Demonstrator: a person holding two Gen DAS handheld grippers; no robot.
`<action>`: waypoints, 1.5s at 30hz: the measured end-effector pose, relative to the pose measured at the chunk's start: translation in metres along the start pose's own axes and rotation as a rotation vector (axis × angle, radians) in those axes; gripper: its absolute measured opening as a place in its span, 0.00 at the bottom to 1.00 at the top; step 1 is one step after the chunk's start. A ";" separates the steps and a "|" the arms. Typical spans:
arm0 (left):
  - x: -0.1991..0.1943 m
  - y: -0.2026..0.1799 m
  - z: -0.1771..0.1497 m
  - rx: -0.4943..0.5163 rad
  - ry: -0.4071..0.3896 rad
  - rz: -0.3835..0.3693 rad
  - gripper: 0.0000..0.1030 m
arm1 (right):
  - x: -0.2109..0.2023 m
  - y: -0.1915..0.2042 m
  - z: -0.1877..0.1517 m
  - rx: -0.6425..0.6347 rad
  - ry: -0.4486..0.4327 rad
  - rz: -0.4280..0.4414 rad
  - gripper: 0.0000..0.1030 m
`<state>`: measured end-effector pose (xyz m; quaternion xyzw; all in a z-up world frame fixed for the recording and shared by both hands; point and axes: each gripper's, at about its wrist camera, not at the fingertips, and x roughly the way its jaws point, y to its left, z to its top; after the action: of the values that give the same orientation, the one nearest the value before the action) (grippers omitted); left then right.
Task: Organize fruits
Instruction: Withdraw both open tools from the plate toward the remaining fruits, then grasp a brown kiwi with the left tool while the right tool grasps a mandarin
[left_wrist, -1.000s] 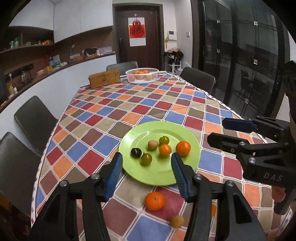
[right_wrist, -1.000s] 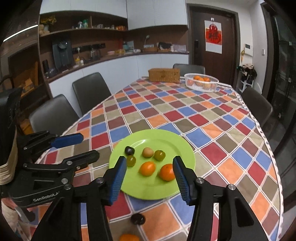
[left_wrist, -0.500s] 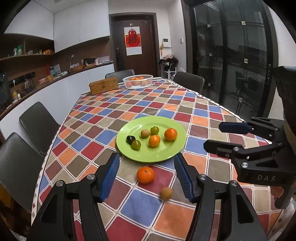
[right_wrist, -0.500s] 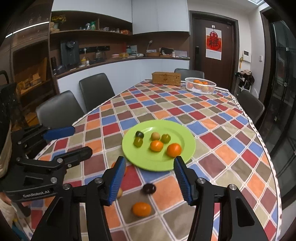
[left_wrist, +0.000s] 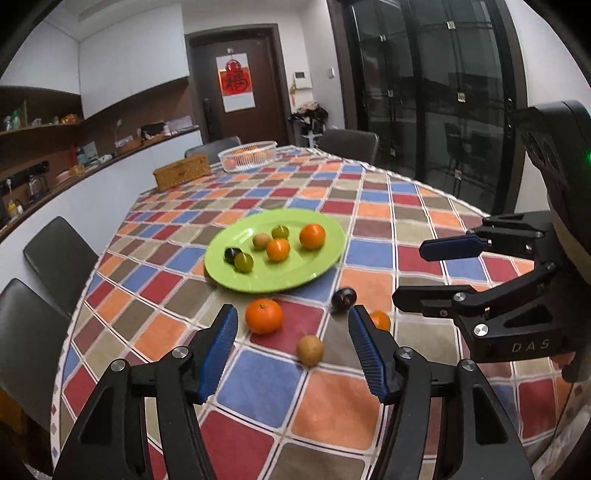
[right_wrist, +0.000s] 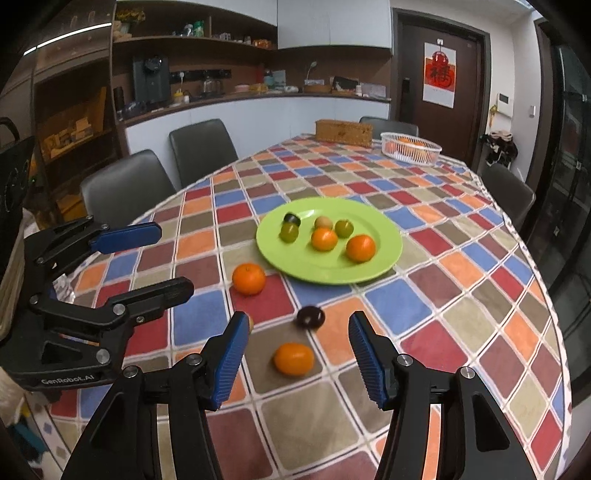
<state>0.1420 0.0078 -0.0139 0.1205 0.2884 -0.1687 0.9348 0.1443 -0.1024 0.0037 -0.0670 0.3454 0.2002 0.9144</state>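
Both my left tongs (left_wrist: 290, 332) and right tongs (right_wrist: 295, 339), ribbed blue pads apart and empty, have just been widening over loose round fruit: a glossy orange (left_wrist: 263, 315) ahead of the left, a smooth dark plum (right_wrist: 311, 316) ahead of the right, whose view half-hides the brown kiwi (left_wrist: 310, 349).

The table (right_wrist: 461, 295) is covered by a cloth of diamond checks in red, blue, orange, olive and brown. A light green plate (right_wrist: 384, 258) sits directly on it near the middle. Four fruits lie loose on the cloth on the near side of the plate: a large orange (right_wrist: 249, 278) close to the plate's rim, a dark plum (right_wrist: 311, 316), a smaller orange (right_wrist: 294, 359) nearest the camera, and a brownish round fruit (left_wrist: 310, 349), mostly hidden in the right wrist view. At the far end stand a white wire basket (right_wrist: 410, 147) and, just beside it, a woven box (right_wrist: 343, 133).
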 end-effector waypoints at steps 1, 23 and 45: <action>0.003 0.000 -0.002 0.003 0.008 -0.006 0.59 | 0.003 0.000 -0.002 0.000 0.012 0.000 0.55; 0.069 0.001 -0.027 0.025 0.174 -0.105 0.53 | 0.061 -0.005 -0.026 0.036 0.178 0.041 0.49; 0.091 0.003 -0.024 -0.022 0.228 -0.165 0.25 | 0.077 -0.008 -0.028 0.079 0.205 0.083 0.36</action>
<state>0.2018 -0.0046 -0.0853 0.1047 0.4036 -0.2269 0.8801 0.1831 -0.0927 -0.0683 -0.0367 0.4473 0.2165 0.8670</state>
